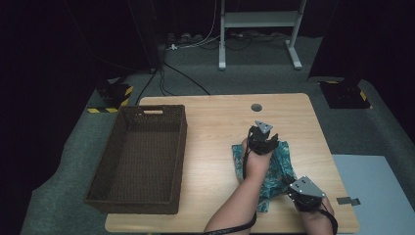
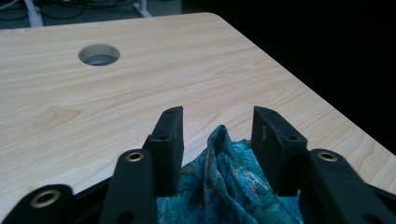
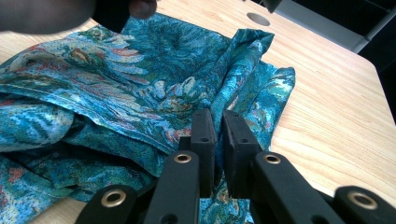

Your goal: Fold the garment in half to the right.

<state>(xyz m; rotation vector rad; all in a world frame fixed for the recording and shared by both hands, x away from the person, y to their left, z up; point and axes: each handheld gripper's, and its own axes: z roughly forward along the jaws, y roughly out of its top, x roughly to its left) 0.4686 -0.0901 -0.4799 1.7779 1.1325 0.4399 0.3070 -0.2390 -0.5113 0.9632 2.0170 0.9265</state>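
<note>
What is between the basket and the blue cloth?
Just bare wooden table. In the high view, nothing lies between the basket and the cloth.

Both tools are black, the left tool (image 1: 263, 138) and right tool (image 1: 304, 194) each topped by a grey three-cornered plate; brass-ringed holes; black cables; bare forearms
</note>
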